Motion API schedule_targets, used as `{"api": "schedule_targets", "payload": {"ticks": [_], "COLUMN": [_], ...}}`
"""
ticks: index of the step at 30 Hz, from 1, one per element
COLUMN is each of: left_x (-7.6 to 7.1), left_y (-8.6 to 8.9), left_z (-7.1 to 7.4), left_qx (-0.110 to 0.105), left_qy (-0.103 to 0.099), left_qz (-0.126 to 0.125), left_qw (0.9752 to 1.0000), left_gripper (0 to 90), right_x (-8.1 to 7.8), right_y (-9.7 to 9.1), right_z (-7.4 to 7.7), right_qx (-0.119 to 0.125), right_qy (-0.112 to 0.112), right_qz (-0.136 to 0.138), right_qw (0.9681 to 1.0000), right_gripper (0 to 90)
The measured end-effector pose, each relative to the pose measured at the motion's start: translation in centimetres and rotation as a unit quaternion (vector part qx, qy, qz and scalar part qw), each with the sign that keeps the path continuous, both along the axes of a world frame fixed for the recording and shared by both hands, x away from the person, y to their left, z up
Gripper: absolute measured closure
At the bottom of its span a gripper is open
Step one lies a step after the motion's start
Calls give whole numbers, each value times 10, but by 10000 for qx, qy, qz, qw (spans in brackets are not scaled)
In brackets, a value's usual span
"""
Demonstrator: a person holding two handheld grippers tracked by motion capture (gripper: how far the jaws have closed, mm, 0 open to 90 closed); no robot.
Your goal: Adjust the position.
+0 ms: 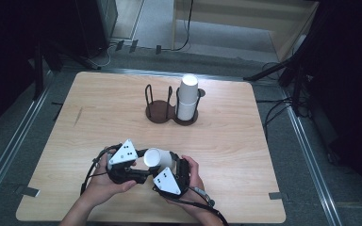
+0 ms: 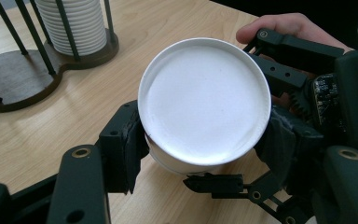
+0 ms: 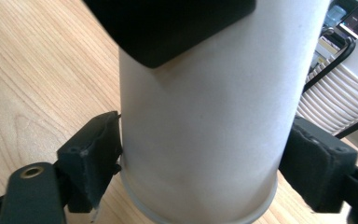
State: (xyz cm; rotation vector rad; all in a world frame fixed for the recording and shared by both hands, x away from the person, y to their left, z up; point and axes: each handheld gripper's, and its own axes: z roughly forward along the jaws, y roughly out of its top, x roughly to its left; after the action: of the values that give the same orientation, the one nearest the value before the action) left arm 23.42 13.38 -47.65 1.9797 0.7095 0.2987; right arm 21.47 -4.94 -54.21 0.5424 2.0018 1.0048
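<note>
Hands: both in from the near edge of the table [image 1: 226, 141], left hand [image 1: 104, 184] and right hand [image 1: 194, 175] close together, each wrapped round a gripper.

Left gripper [image 2: 200, 154]: jaws closed on the white paper cup [image 2: 204, 100], one pad on each side of its wall, just under the flat end that faces the camera. Seen in the high view too [image 1: 139, 165], grey three-cornered plate on top.

Right gripper [image 3: 200, 163]: jaws pressed on the same cup [image 3: 205, 116] from both sides, near its rolled rim. So yeah, gripping it as well. High view has it [image 1: 172, 172] just right of the left one, nearly touching.

Cup: held between the two grippers near the front edge, lying roughly on its side, closed end toward the left gripper [image 1: 156, 158]. Touching the tabletop or not: can't tell.

Table: light wood, rounded corners, pretty bare around the hands.

Holder [image 1: 160, 112]: farther back, around the middle, dark double-ring base with thin upright rods [image 2: 23, 77]. Well apart from the hands.

Left ring of holder: nothing in it.

Cup stack [image 1: 186, 99]: in the right ring, white cups nested upside down, standing upright between the rods. Ribbed rims visible in the left gripper view [image 2: 77, 25] and at the right edge of the right gripper view [image 3: 331, 102].

Beyond the table: grey floor, cables [image 1: 186, 28], dark stand legs.
</note>
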Motion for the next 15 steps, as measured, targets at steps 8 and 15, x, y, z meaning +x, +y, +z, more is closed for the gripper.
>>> {"api": "schedule_targets", "payload": {"ticks": [8,15], "left_x": [4,5], "left_y": [0,-6], "left_z": [-1,-3], "left_qx": [51,215], "left_qy": [252,410], "left_qz": [71,98], "left_qw": [9996,9989], "left_gripper": [322,263], "right_x": [-1,-9], "right_y": [-3,3], "right_z": [-3,-3], "right_qx": [-115,-252], "right_qy": [-167,-434], "right_qz": [29,177], "right_qw": [9998,9986], "right_gripper": [314,316]}}
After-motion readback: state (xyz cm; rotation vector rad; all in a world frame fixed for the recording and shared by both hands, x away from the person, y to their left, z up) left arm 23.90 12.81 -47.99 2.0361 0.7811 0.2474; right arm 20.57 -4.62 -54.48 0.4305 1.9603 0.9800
